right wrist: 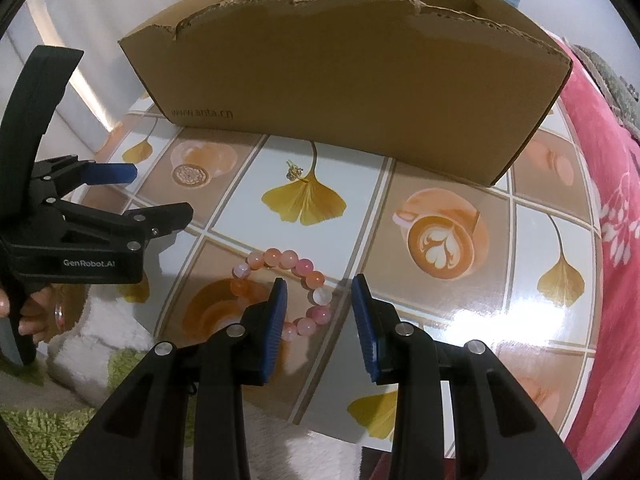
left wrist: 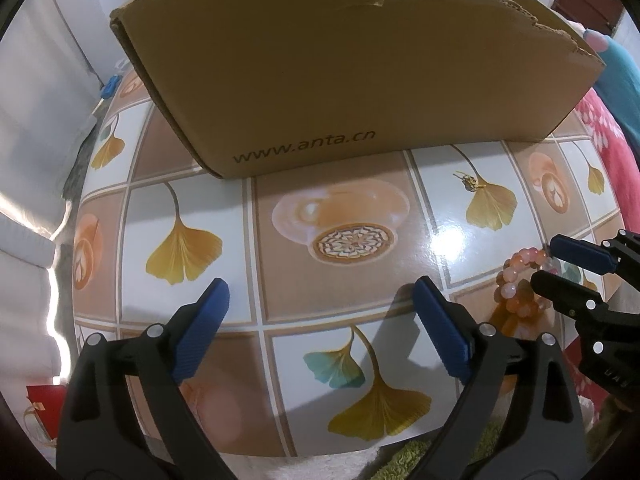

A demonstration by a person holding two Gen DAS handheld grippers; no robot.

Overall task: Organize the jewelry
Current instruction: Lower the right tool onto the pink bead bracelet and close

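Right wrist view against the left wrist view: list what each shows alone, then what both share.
Right wrist only: the inside of the cardboard box, the hand holding the left claw, and the whole ring of the bead bracelet.
Left wrist only: a blue object at the table's far edge, and a red item on the floor.
Both: the box, bracelet, small gold jewelry piece, patterned table, both claws open.

A glossy table (left wrist: 460, 236) printed with ginkgo leaves and coffee cups reflects light beside a pink blanket (right wrist: 600, 160).
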